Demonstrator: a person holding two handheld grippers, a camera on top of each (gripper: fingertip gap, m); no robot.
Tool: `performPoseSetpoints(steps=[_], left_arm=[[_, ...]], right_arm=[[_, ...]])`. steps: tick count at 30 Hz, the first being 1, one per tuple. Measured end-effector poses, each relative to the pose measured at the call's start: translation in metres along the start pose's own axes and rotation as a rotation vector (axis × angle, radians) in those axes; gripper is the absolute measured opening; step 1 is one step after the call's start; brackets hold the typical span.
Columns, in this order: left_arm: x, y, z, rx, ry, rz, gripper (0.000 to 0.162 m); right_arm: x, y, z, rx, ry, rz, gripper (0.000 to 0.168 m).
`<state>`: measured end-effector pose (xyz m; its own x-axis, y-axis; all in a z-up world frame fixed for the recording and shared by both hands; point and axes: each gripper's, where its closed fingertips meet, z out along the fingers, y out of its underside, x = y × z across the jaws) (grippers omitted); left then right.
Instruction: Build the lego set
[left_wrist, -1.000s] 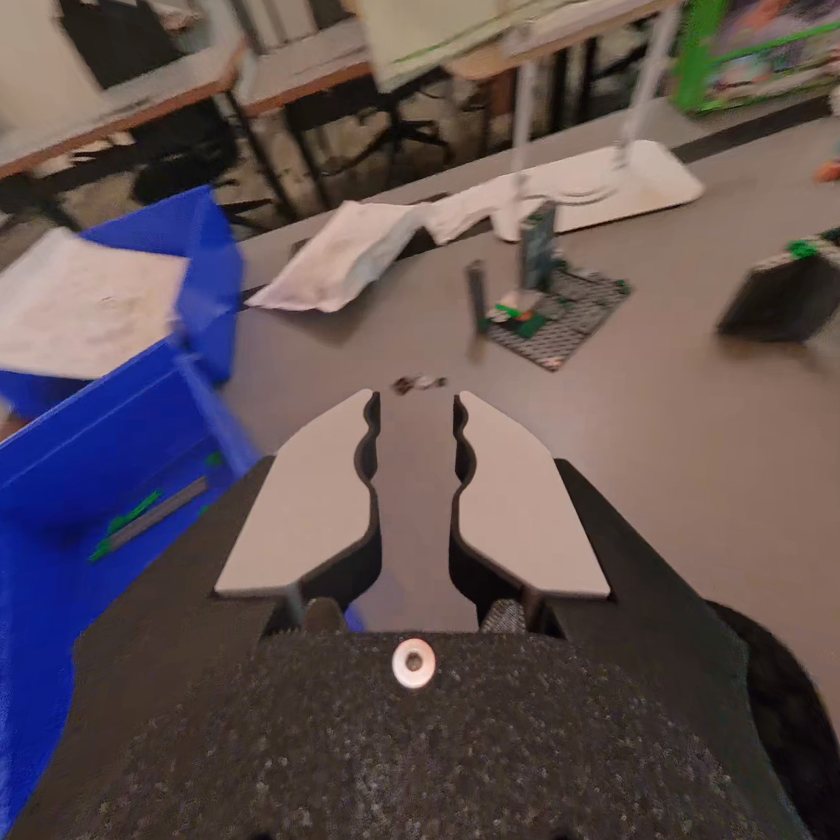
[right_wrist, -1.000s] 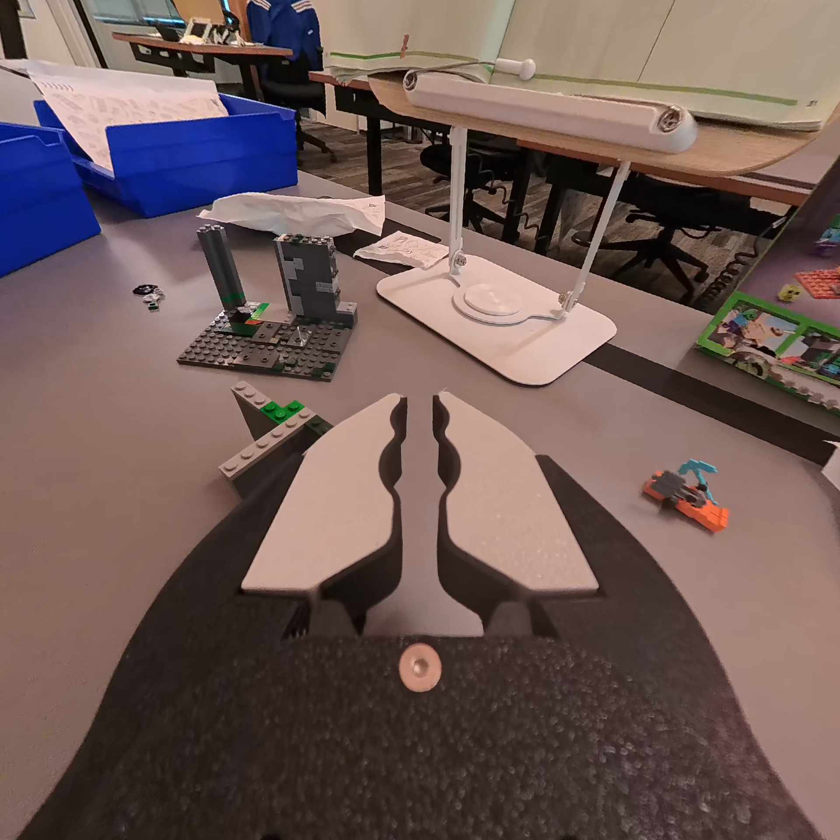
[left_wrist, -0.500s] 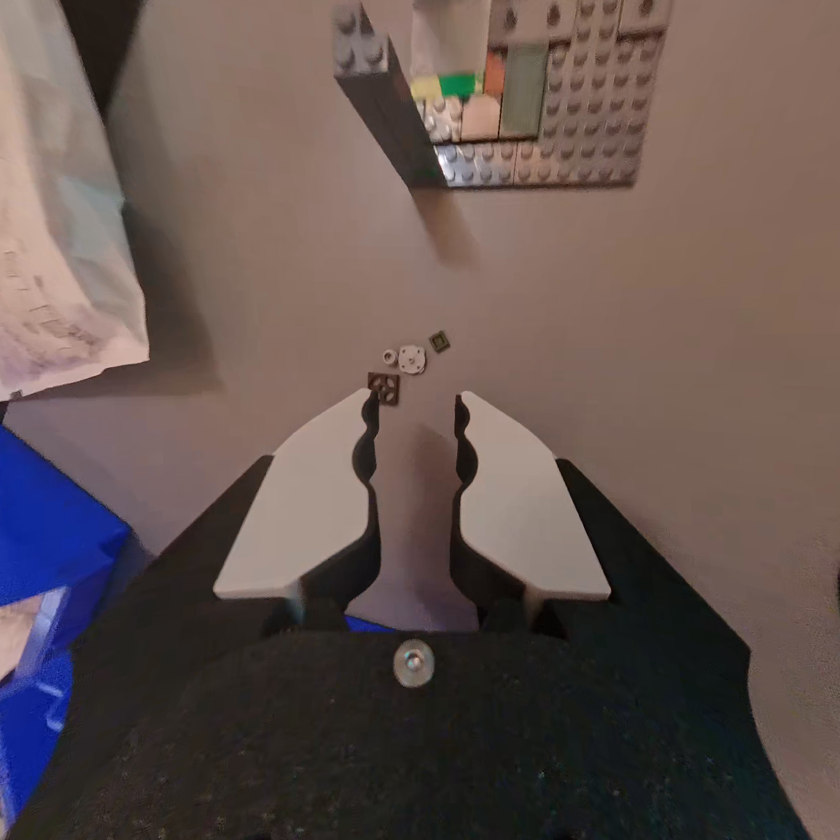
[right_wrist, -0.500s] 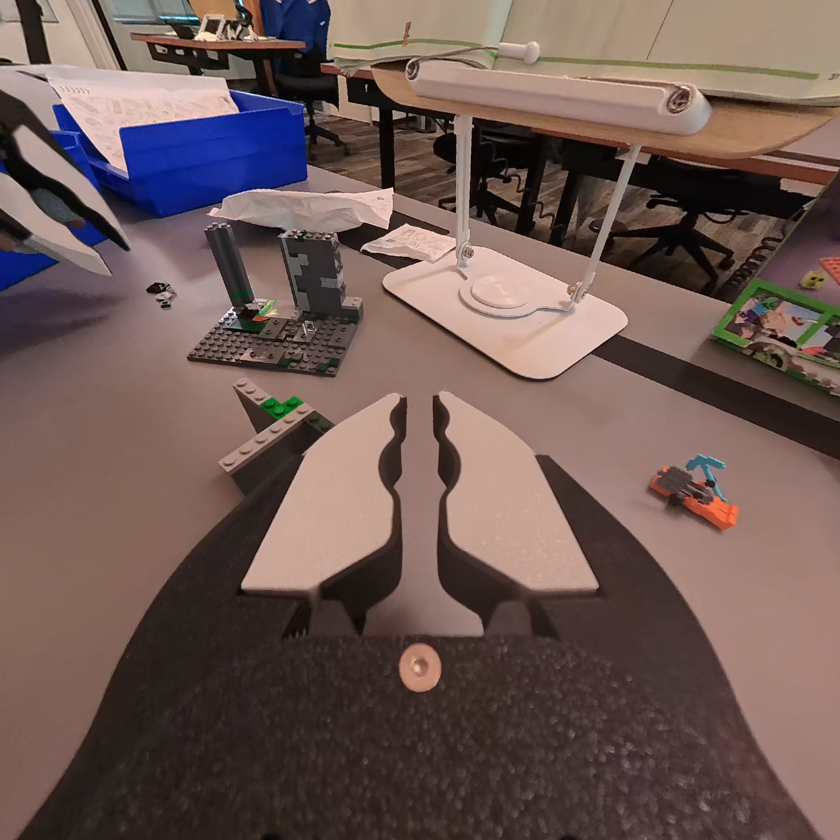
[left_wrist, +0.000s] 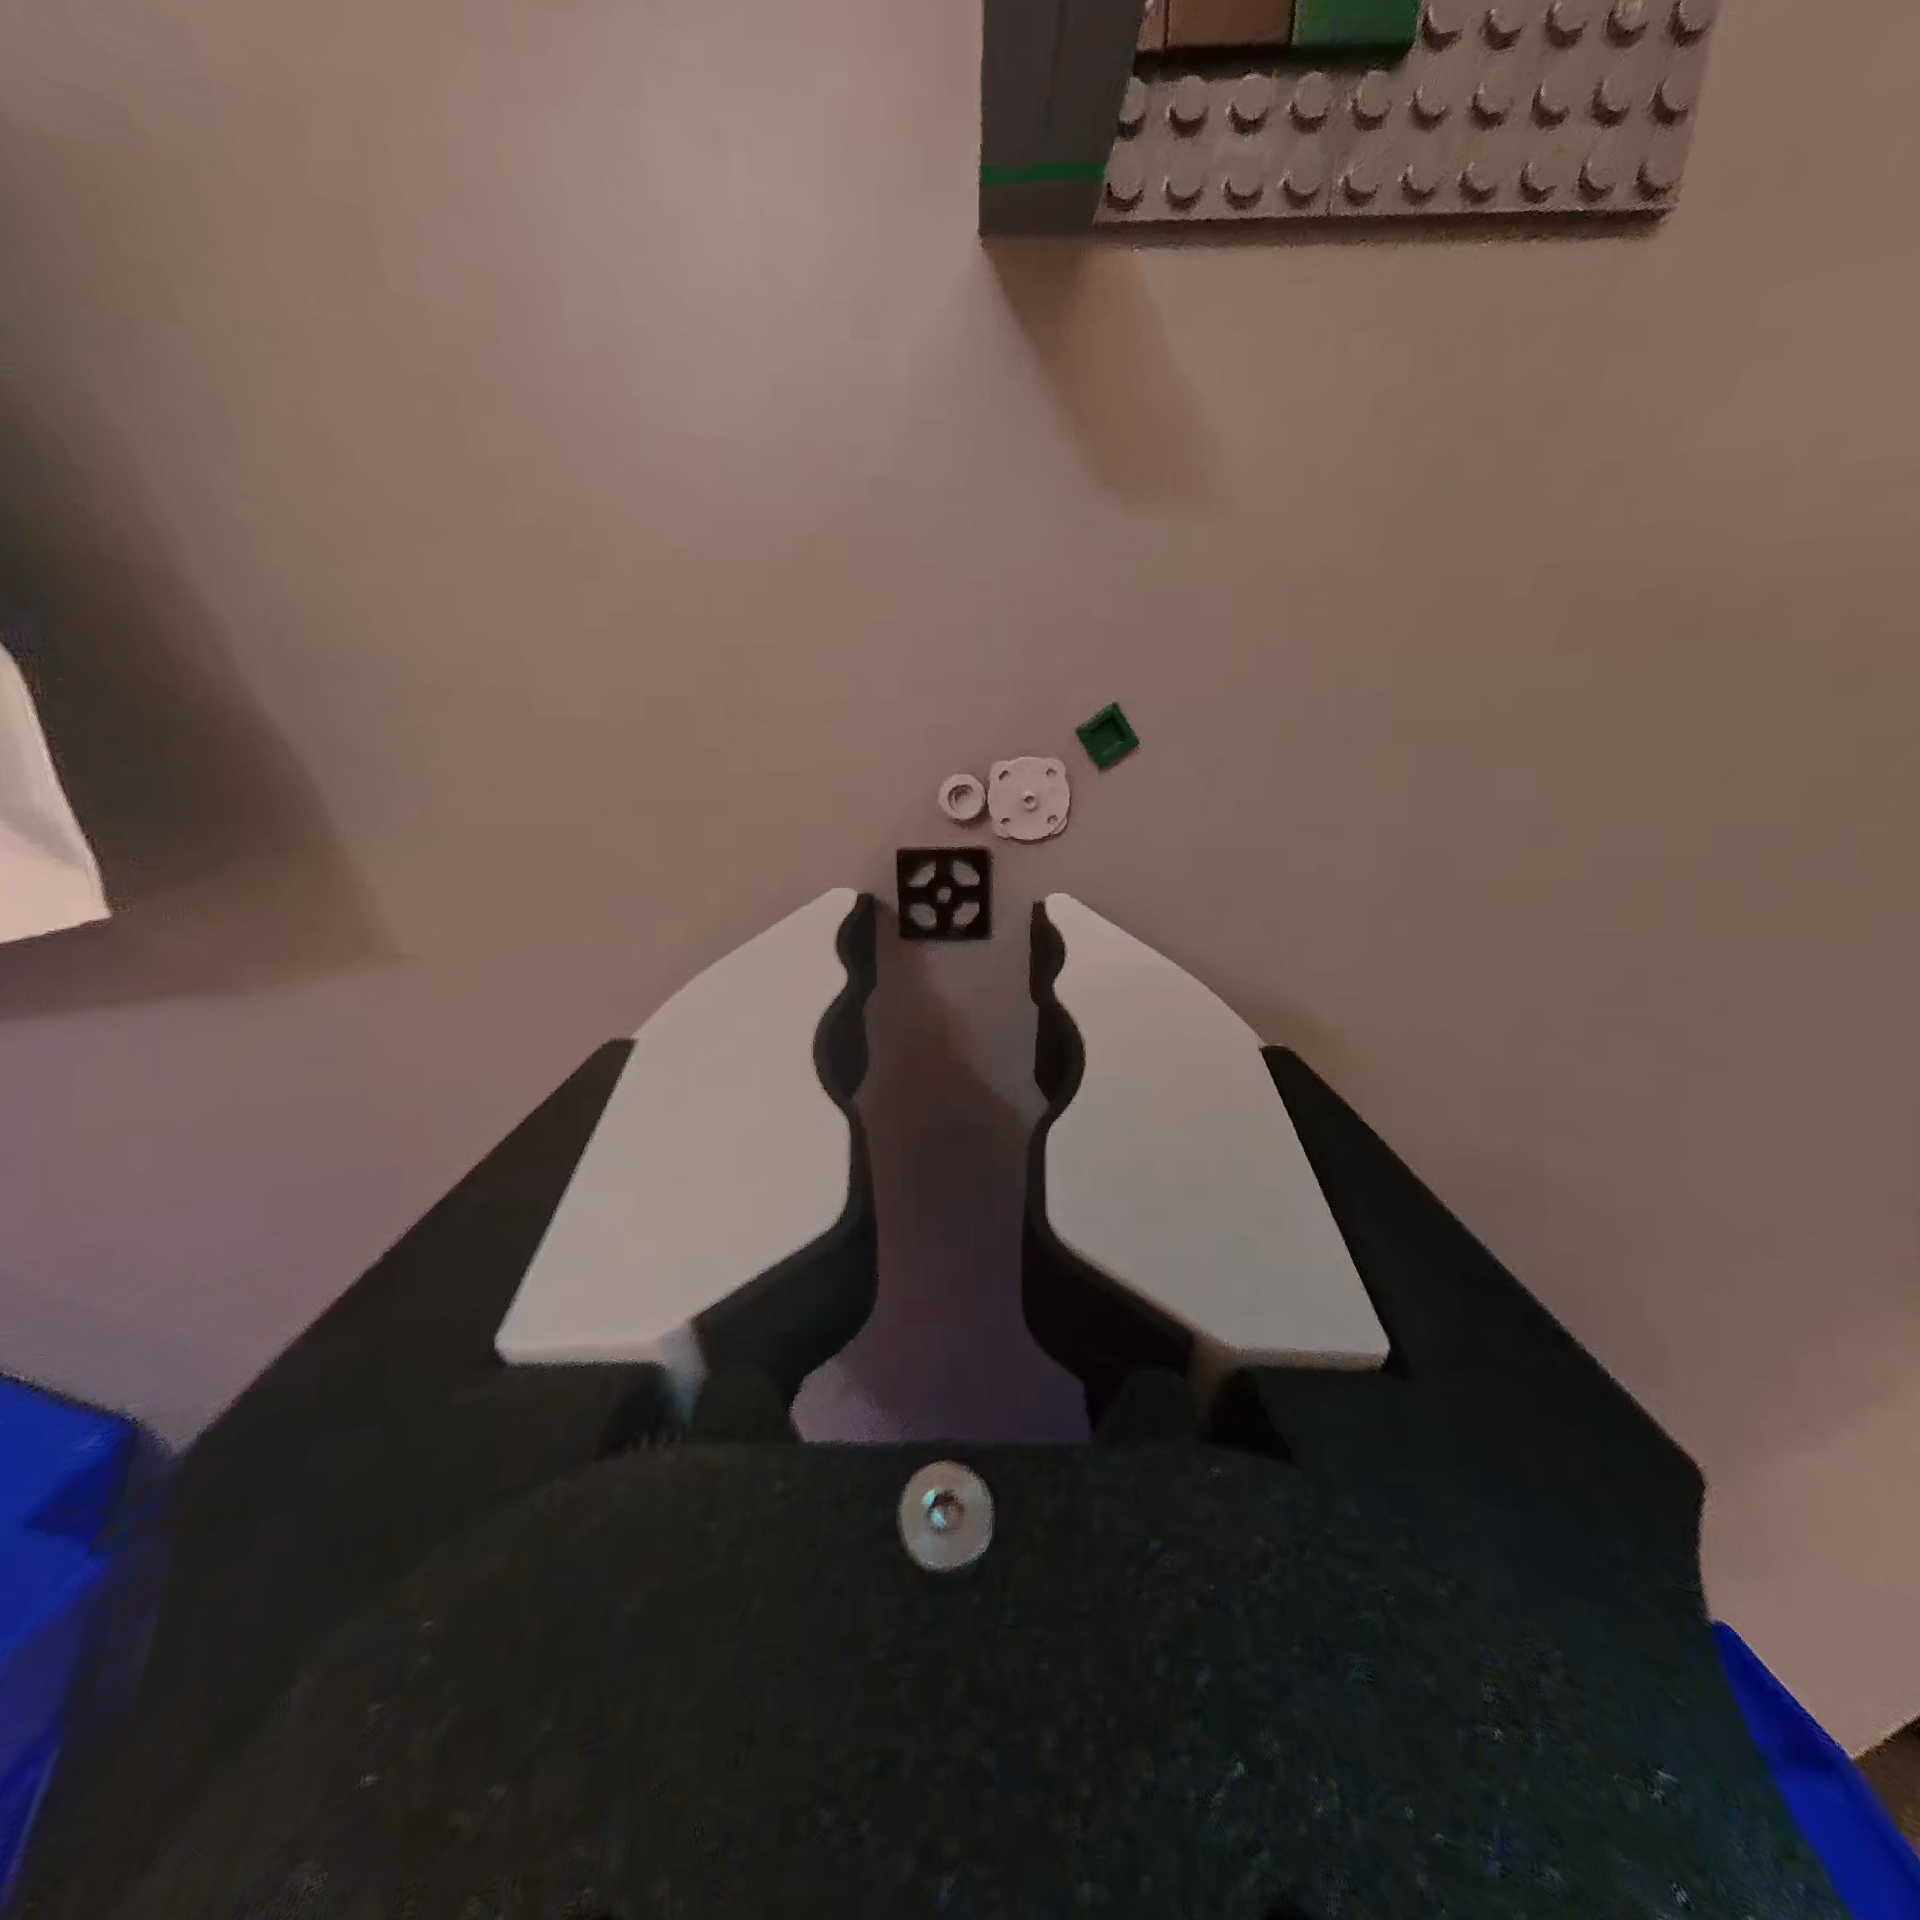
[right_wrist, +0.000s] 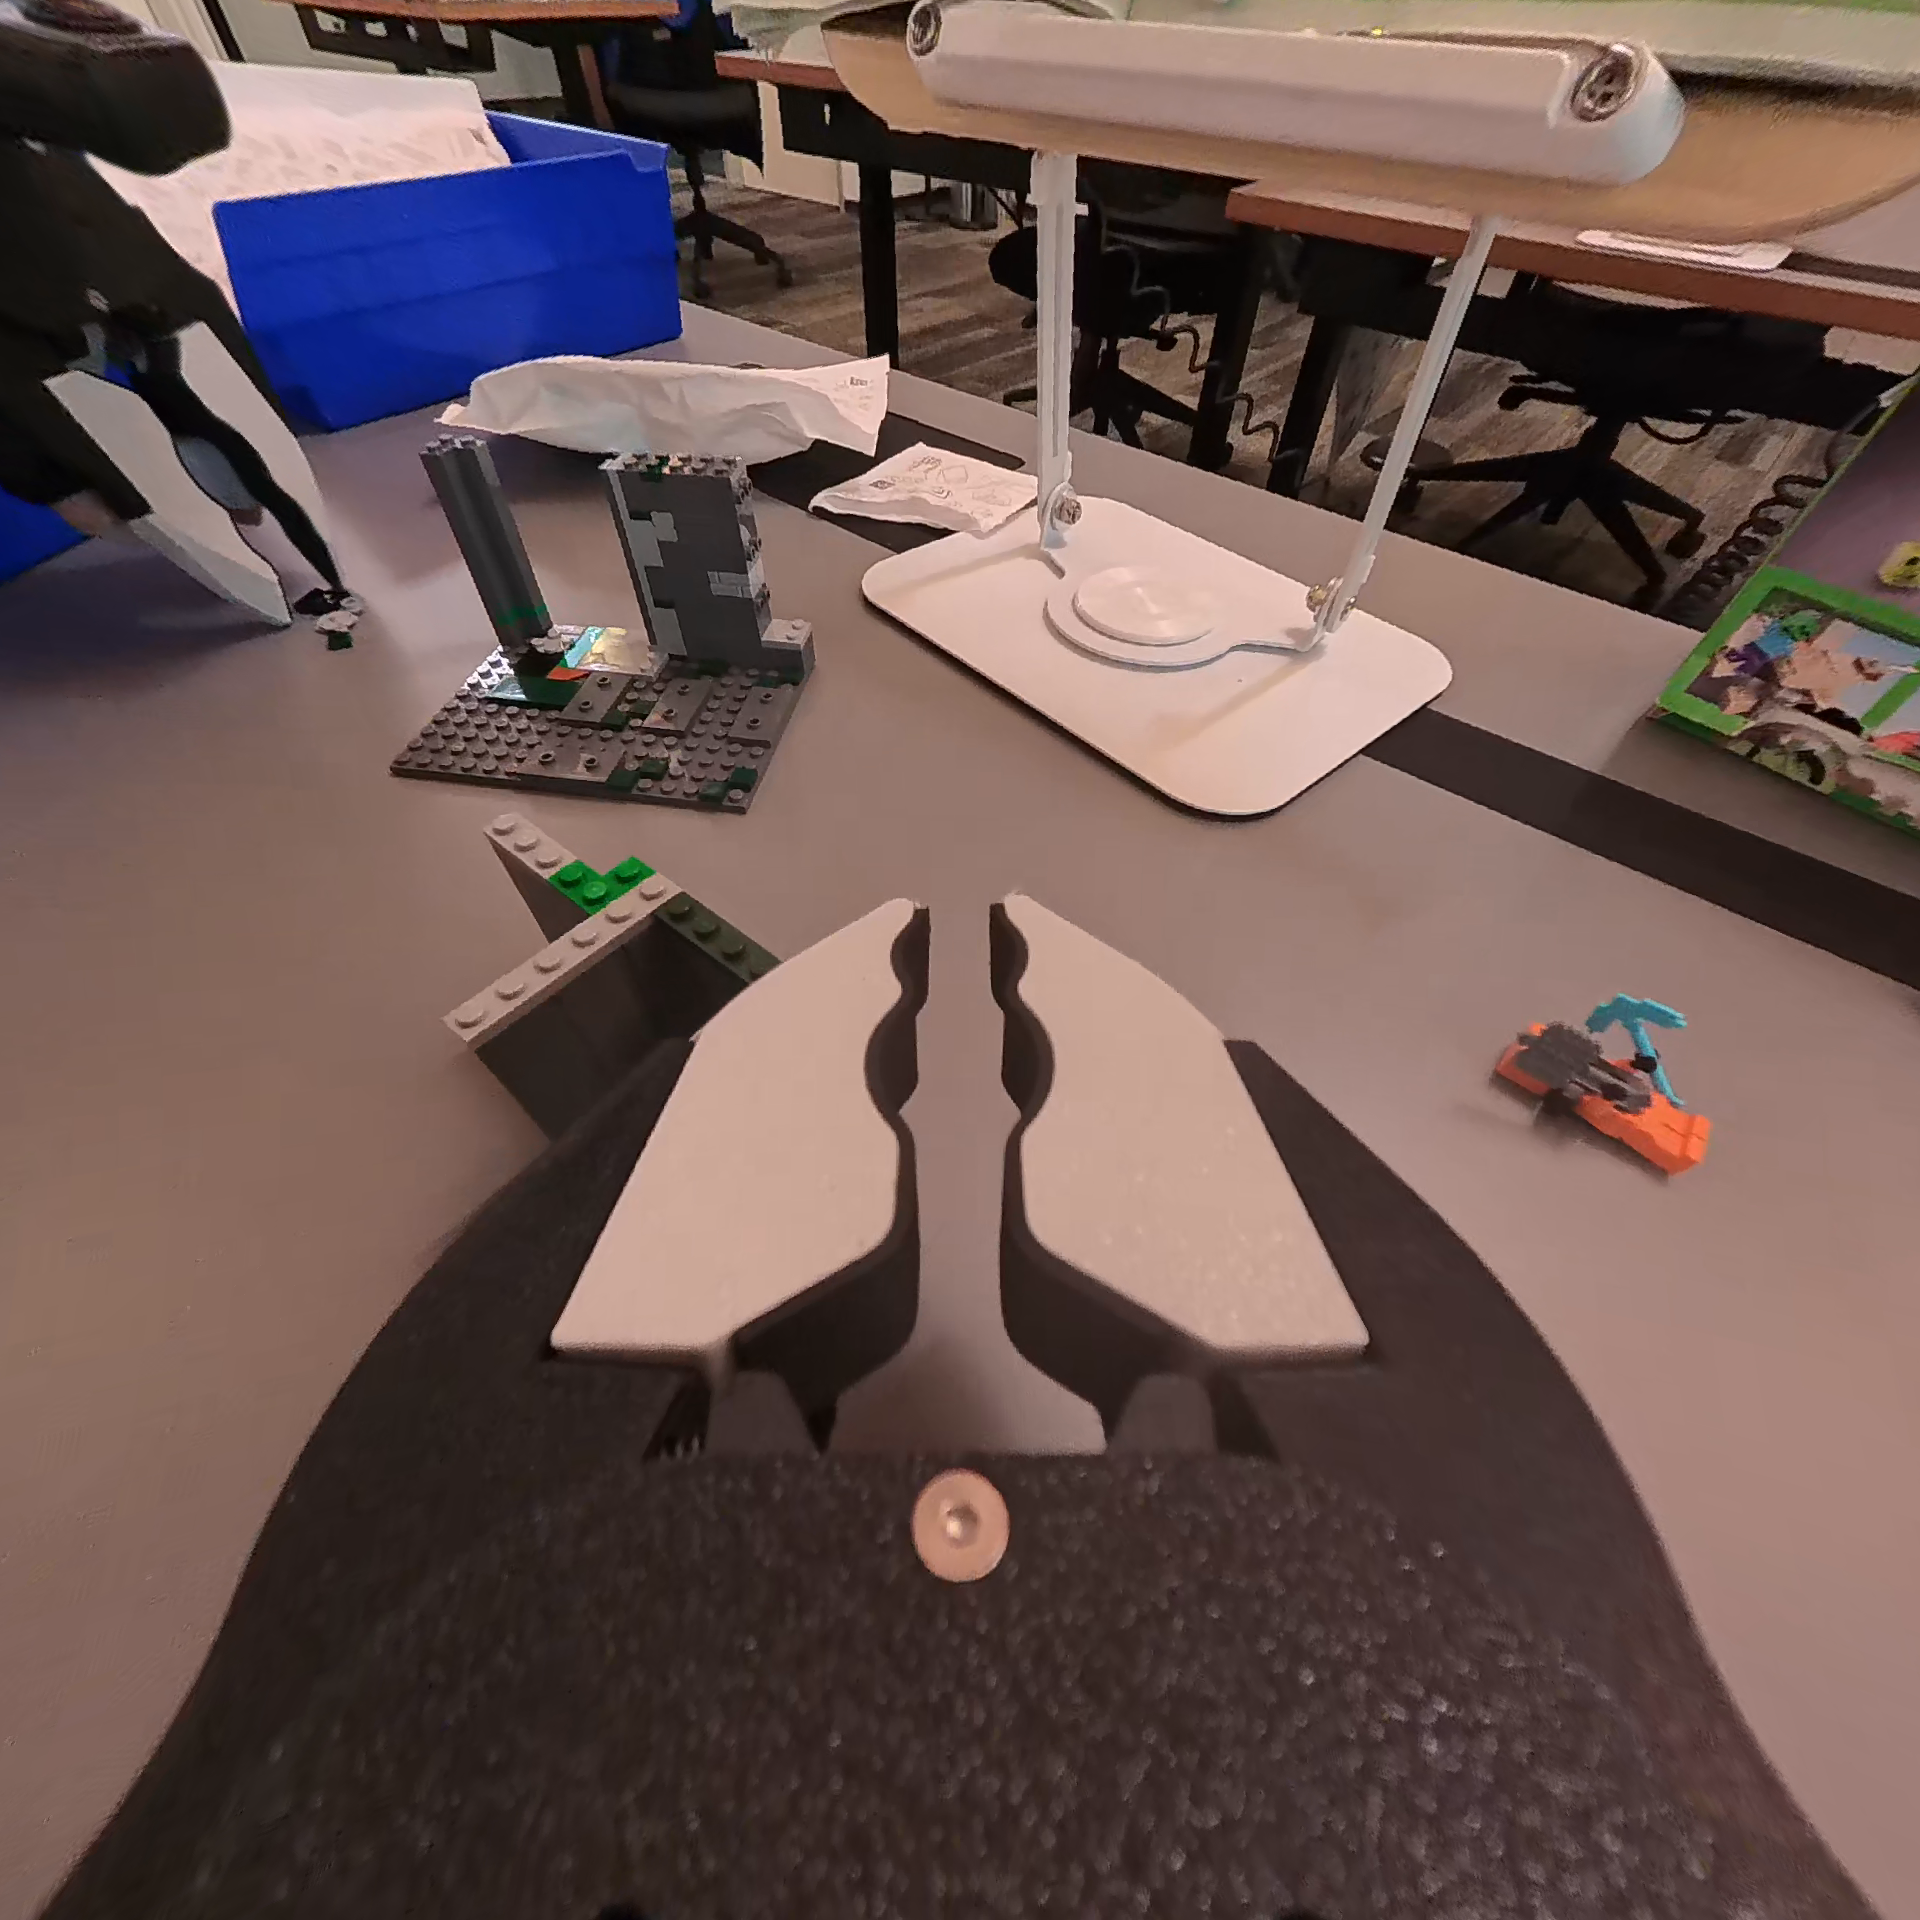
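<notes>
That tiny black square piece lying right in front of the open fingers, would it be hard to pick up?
Probably fiddly. The black square piece lies flat on the smooth table, so it may slide rather than lift when nudged. It looks thin and light, with little edge for the left gripper to catch. Being flat, it seems unlikely to roll.

Grey table (right_wrist: 1143, 862); studded baseplate (right_wrist: 582, 743), white lamp base (right_wrist: 1226, 717), blue bin (right_wrist: 447, 281), crumpled paper (right_wrist: 665, 405), orange model (right_wrist: 1605, 1091)

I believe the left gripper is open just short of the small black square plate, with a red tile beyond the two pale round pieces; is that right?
Nearly: the tile is green, not red, as the left wrist view shows. The left gripper is open just short of the black square plate, with the two pale round pieces beyond.
</notes>
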<state>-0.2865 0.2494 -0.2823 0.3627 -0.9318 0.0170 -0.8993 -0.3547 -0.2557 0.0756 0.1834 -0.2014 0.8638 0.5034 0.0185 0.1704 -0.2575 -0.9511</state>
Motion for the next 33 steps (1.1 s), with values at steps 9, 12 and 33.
performPoseSetpoints(steps=[9, 12, 33], left_arm=[[-0.002, -0.001, 0.0, 0.006, 0.002, -0.004, 0.016], [0.0, 0.001, -0.001, 0.002, -0.023, 0.007, 0.016], [0.173, -0.116, -0.003, 0.193, 0.093, 0.39, 0.015]], right_arm=[[-0.001, 0.005, 0.002, -0.018, 0.001, -0.007, 0.011], [-0.001, 0.006, 0.003, -0.022, 0.002, -0.01, 0.011], [-0.002, 0.007, 0.003, -0.025, 0.009, -0.027, 0.011]])
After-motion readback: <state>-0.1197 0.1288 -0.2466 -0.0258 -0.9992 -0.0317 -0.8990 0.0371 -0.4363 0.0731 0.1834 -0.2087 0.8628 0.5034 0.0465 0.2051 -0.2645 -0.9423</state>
